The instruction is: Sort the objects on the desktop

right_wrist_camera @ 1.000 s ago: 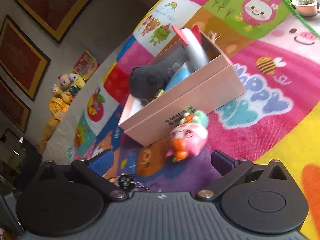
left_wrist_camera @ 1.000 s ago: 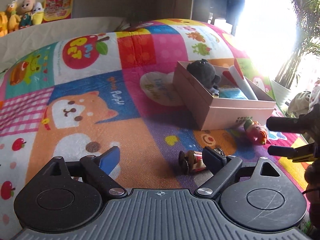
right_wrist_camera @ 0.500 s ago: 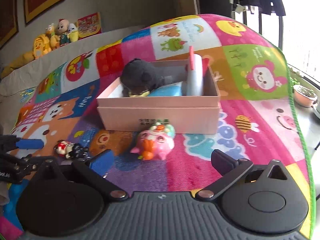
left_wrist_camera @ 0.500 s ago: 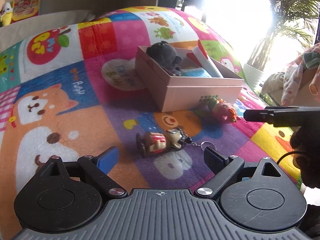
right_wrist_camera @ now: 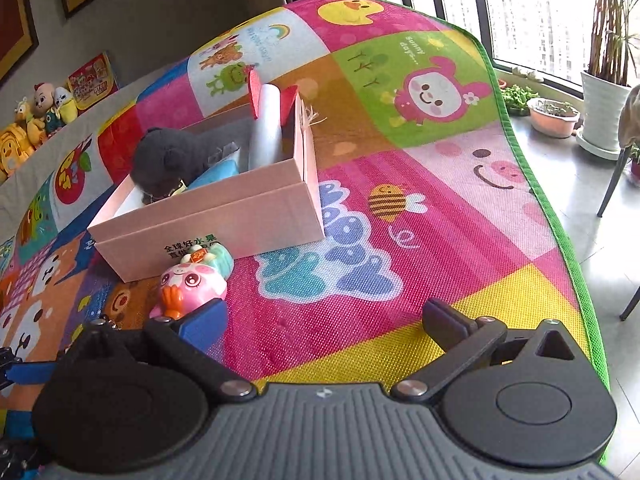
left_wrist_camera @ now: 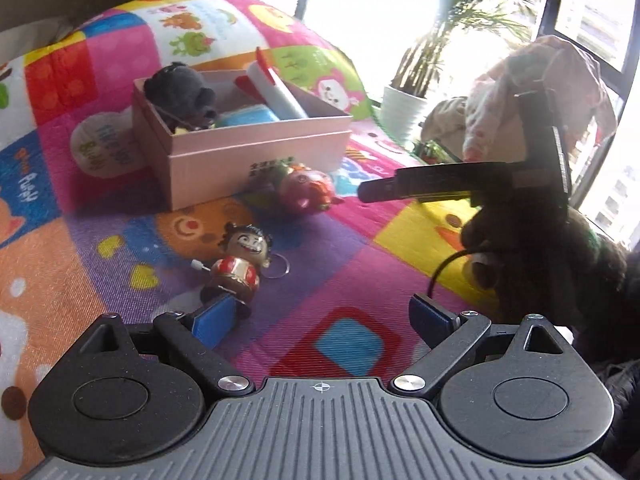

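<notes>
Both wrist views low over mat (left_wrist_camera: 328, 264), near, sharing pink box (right_wrist_camera: 224, 216).

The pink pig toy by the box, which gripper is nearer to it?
Right. The right gripper has the pink pig toy at its left finger; the left gripper sits farther back, by the keychain doll.

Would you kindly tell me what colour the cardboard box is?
The box is pale pink, clearest in the right wrist view.

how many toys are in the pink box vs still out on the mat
In the pink box: 3 showing: dark plush, blue item, white and red roll.
On the mat: 2: pink toy, keychain figure.
Total: 5
</notes>
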{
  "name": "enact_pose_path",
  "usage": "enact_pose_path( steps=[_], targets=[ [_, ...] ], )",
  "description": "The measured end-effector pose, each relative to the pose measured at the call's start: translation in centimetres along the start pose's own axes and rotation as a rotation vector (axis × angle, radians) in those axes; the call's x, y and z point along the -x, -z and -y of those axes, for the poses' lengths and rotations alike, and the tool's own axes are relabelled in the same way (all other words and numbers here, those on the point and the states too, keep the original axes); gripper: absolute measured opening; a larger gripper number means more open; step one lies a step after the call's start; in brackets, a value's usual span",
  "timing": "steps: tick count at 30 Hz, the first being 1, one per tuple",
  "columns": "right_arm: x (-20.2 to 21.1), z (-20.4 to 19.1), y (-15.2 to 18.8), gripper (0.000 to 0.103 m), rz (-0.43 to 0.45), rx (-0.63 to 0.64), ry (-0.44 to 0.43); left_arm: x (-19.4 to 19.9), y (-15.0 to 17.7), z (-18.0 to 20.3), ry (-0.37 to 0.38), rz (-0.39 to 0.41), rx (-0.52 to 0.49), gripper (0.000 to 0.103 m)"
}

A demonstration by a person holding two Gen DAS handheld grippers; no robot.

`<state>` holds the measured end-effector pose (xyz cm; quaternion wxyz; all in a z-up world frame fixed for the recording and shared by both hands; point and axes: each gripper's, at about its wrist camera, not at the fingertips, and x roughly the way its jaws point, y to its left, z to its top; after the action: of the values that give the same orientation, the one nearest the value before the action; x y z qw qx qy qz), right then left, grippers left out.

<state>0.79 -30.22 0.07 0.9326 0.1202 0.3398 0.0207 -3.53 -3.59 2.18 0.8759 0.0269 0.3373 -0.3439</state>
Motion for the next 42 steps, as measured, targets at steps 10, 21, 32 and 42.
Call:
enact_pose_path(
  steps=[10, 21, 32, 42],
  targets=[
    [0.2, 0.2, 0.2, 0.103, 0.018, -0.021, -0.007, -1.4, -1.1, -1.8, -0.267, 0.017, 0.026, 0.080],
    [0.0, -0.3, 0.2, 0.103, 0.011, 0.002, 0.014, -1.9, -0.8, -2.2, -0.280, 0.027, -0.020, 0.037],
    [0.1, 0.2, 0.2, 0.103, 0.008, -0.007, -0.009, -0.7, 0.1, -2.7, -0.405, 0.046, -0.014, 0.056],
    [1.3, -5.1, -1.6, 0.098, 0.027, 0.169, -0.148, -0.7, 0.6, -2.3, -0.404, 0.041, 0.000, 0.101]
  ],
)
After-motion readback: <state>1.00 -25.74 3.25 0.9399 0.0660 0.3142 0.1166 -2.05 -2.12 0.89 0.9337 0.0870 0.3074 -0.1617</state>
